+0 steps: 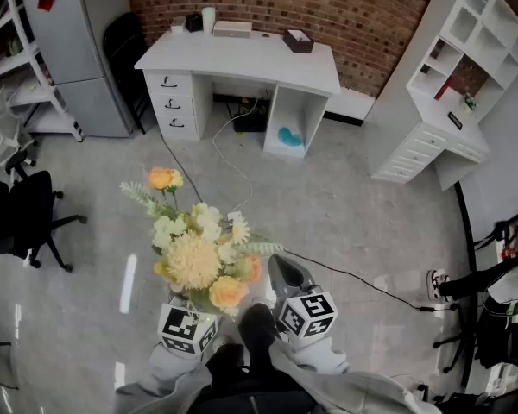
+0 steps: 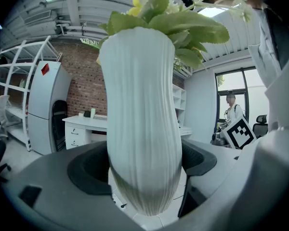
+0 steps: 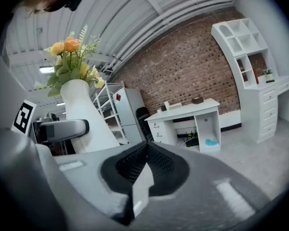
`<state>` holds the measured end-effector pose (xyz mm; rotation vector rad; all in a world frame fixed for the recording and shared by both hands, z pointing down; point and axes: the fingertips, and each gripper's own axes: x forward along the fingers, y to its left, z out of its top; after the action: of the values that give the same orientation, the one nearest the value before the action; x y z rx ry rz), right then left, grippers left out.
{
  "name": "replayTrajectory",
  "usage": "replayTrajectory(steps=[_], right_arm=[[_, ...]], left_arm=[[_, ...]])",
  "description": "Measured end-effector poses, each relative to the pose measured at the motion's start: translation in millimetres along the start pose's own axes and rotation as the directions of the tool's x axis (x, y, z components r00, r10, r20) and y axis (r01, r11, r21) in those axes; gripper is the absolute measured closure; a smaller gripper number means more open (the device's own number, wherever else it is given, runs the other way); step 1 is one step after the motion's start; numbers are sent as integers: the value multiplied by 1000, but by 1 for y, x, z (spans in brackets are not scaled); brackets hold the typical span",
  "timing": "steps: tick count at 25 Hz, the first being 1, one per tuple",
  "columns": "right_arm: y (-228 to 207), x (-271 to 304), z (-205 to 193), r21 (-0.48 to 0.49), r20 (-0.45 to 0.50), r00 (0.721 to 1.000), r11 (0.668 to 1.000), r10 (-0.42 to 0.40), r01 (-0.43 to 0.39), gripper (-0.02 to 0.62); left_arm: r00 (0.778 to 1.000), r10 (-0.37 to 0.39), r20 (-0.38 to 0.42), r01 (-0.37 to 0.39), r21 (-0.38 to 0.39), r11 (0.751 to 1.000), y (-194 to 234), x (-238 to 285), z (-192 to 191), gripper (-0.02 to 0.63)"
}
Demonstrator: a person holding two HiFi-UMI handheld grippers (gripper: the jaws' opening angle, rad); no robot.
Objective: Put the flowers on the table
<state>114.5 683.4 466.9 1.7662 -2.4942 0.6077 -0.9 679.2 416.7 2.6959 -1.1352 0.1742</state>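
Flowers (image 1: pixel 198 248) in vase (image 2: pixel 142 105) clamped by left gripper (image 2: pixel 142 170), right gripper (image 3: pixel 143 165) jaws closed, cable (image 1: pixel 354 276) before desk (image 1: pixel 242 59)

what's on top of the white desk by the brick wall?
On the desk: a white cup, a small dark item, a flat pale box and a dark box, all near the back edge. Whatever sits behind them is covered.
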Motion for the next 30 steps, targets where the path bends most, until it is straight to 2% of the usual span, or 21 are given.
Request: replayTrajectory(steps=[5, 10, 23, 30], right_arm=[[19, -19, 7, 13, 20, 999, 1000, 26, -27, 597], [9, -29, 11, 6, 58, 998, 999, 40, -41, 597], [-78, 11, 70, -13, 59, 990, 992, 126, -126, 595], [-118, 33, 72, 19, 41, 993, 993, 113, -114, 597]], left_arm=[[999, 42, -18, -42, -8, 999, -7, -24, -6, 173], [998, 70, -3, -70, -29, 997, -14, -22, -13, 173], [979, 195, 61, -192, -58, 980, -8, 68, 19, 173], [972, 230, 53, -228, -42, 973, 3, 103, 18, 173]])
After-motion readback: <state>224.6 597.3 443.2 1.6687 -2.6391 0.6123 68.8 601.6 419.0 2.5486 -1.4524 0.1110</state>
